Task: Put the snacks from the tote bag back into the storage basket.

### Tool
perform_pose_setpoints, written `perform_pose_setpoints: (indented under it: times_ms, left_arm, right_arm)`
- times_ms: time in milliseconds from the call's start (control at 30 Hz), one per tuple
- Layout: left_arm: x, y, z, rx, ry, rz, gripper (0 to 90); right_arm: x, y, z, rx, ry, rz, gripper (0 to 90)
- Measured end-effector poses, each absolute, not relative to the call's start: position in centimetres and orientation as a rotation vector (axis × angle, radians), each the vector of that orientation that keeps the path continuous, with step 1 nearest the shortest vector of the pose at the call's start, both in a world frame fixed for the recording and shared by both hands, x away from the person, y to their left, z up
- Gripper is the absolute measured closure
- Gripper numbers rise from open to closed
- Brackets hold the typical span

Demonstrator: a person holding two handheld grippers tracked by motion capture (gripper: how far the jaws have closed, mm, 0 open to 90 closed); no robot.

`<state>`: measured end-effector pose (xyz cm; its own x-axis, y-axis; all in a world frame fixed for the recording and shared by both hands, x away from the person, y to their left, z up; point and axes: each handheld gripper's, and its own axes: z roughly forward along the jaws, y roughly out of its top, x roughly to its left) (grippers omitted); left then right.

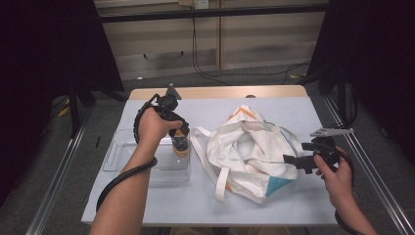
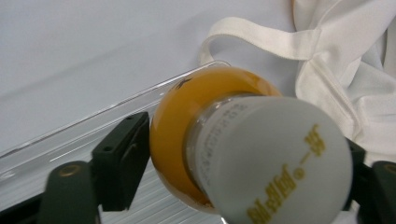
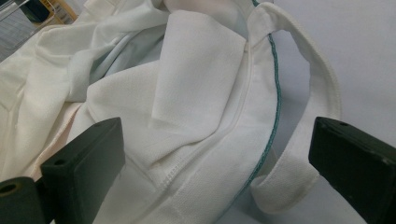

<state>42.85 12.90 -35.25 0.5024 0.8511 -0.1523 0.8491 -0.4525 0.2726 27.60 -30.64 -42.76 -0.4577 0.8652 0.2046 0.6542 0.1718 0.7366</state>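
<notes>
- Orange juice in a small bottle (image 2: 196, 140) with a white cap sits between the jaws of my left tongs (image 1: 180, 139), at the right end of the clear plastic tray (image 1: 117, 156) on the worktop (image 1: 195, 196). From the left gripper view the left pad looks just off the rounded shoulder, so I judge the grip loose or let go; I cannot tell about the right pad.
- Smooth, curved plastic like that shoulder gives flat pads little to bite. If I lift now, I expect the bottle to slip or tip against the tray's thin ribbed wall.
- My right tongs (image 1: 288, 159) are spread wide at the right edge of the cream cloth bag (image 1: 249, 147), pinching nothing.
- Soft woven canvas, rumpled, with a teal-stitched hem and flat straps (image 3: 322, 93): the mouth lies collapsed. Closing on one layer or a strap alone would, I think, leave the bag shut when the bottle arrives.
</notes>
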Motion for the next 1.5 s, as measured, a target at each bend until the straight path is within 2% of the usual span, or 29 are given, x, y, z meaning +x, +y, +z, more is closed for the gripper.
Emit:
perform_pose_setpoints:
  times_ms: [633,1500]
  left_arm:
    - [42.1,13.1,-34.6,2.411,1.456,-0.022,14.2]
    - [40.8,14.4,-34.1,2.391,1.423,-0.029,11.9]
  right_arm:
    - [27.4,-30.4,-42.6,1.464,2.186,1.173,3.2]
    - [27.3,-30.0,-42.6,1.453,2.201,1.156,3.2]
